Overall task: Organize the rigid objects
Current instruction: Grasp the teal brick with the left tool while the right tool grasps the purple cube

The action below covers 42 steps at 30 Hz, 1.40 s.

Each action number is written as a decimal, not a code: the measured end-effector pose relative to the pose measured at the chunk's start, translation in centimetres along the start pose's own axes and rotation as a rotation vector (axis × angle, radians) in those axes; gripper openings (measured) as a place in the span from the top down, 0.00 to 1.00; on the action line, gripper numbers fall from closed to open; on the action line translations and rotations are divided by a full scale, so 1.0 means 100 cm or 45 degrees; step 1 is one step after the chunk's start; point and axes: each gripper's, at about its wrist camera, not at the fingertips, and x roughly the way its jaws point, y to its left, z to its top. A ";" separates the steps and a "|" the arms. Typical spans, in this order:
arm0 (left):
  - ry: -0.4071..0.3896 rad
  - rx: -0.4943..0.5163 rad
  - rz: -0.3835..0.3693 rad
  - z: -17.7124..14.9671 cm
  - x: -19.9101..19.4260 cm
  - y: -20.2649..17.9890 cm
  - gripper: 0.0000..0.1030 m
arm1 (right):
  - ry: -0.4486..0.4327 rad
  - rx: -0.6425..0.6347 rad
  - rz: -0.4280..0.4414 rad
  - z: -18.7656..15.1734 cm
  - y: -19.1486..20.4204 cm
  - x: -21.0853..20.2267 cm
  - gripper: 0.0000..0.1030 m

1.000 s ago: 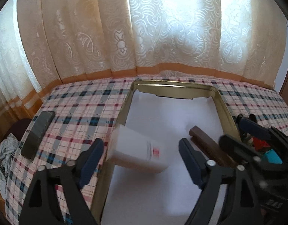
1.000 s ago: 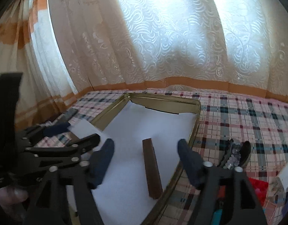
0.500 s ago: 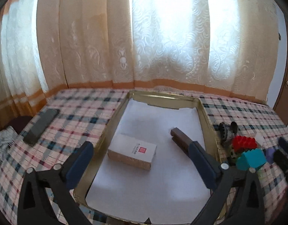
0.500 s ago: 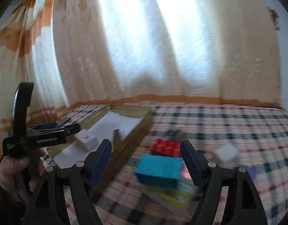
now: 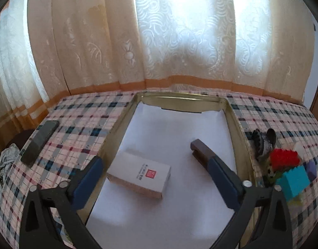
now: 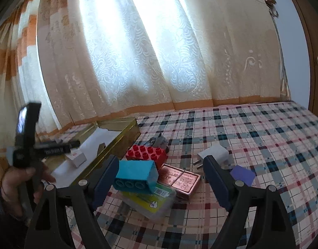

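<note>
One white box point(image 5: 139, 174) bears a red square label, text unreadable.

Ahead of me hang cream lace curtains point(image 5: 179, 41) with an orange band point(image 5: 179, 82) near their hem, daylight glowing through them from the window behind. They fall to the desk, covered in a pink, white and dark-blue plaid cloth point(image 6: 252, 137). At my far right stands a brown wooden door point(image 6: 316, 66).
</note>
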 end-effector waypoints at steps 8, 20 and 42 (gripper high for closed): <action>-0.036 0.013 0.031 -0.012 -0.012 0.005 0.00 | 0.031 0.064 -0.010 -0.001 -0.015 0.002 0.17; -0.196 0.003 -0.124 -0.035 -0.091 -0.054 0.00 | 0.170 0.101 -0.197 -0.010 -0.046 -0.004 0.17; 0.017 0.122 -0.290 -0.045 -0.036 -0.157 0.00 | 0.432 -0.080 -0.364 -0.004 -0.080 0.037 0.18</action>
